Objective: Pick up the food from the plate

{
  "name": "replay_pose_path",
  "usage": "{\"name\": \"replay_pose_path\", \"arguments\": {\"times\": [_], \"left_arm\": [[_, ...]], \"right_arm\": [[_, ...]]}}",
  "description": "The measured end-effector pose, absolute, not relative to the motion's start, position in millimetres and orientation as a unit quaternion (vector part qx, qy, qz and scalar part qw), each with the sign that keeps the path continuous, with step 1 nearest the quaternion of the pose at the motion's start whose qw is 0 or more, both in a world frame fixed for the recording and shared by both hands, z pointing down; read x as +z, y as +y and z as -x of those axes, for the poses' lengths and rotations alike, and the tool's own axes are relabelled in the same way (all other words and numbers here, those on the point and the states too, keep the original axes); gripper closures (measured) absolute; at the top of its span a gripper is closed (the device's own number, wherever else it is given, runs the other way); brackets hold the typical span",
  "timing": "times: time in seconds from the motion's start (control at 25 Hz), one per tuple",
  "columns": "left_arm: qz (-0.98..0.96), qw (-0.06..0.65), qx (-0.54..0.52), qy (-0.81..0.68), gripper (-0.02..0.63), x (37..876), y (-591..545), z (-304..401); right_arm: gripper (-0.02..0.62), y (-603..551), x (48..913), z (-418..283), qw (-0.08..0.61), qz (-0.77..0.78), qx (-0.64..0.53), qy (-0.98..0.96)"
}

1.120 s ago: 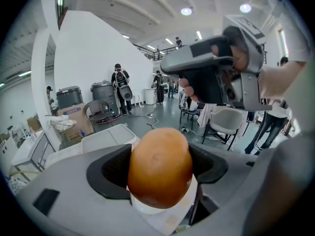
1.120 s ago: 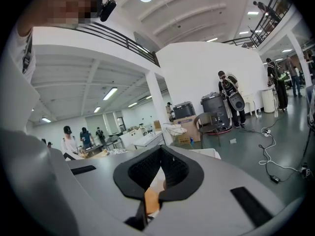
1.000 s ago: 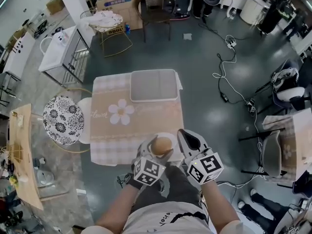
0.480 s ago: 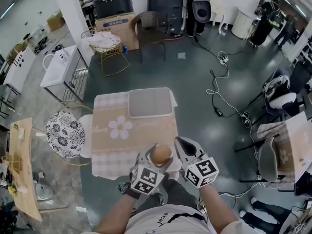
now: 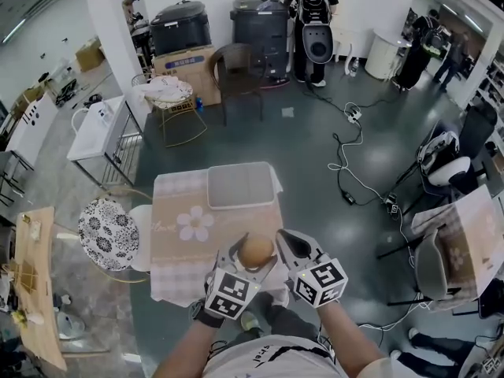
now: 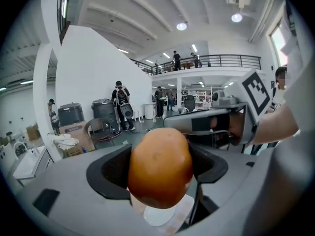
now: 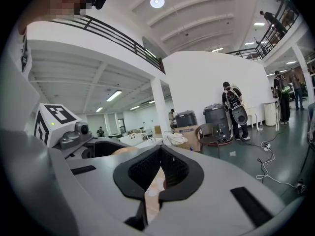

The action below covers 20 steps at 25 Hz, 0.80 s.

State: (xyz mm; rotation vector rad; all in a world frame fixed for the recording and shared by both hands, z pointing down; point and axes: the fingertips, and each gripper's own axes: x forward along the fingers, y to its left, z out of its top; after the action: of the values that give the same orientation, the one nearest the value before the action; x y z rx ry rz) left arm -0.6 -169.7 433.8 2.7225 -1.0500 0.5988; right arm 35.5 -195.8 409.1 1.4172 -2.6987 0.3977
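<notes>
A round orange-brown piece of food [image 5: 256, 251] sits between the jaws of my left gripper [image 5: 253, 246], which is shut on it and holds it in the air above the table's near edge. In the left gripper view the food [image 6: 160, 166] fills the middle, with the white plate [image 6: 158, 214] small and far below it. My right gripper [image 5: 285, 239] hovers just right of the food, apart from it. Its jaws [image 7: 159, 154] are shut with nothing between them.
The table [image 5: 209, 231] has a beige cloth with a flower print and a grey tray [image 5: 240, 185] at its far end. A patterned stool [image 5: 109, 233] stands to its left. A chair [image 5: 236, 69], bins and cables lie farther off on the floor.
The left gripper has risen with the food, away from the plate and table. The right gripper has risen beside it, and the table looks smaller and farther below.
</notes>
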Motion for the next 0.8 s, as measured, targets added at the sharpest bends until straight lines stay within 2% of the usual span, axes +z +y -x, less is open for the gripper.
{"name": "replay_pose_path", "arguments": {"times": [0.8], "left_arm": [[-0.915, 0.087, 0.178, -0.353, 0.258, 402, -170, 4]], "right_arm": [[0.581, -192, 391, -34, 0.034, -0.467, 0.113, -0.876]]}}
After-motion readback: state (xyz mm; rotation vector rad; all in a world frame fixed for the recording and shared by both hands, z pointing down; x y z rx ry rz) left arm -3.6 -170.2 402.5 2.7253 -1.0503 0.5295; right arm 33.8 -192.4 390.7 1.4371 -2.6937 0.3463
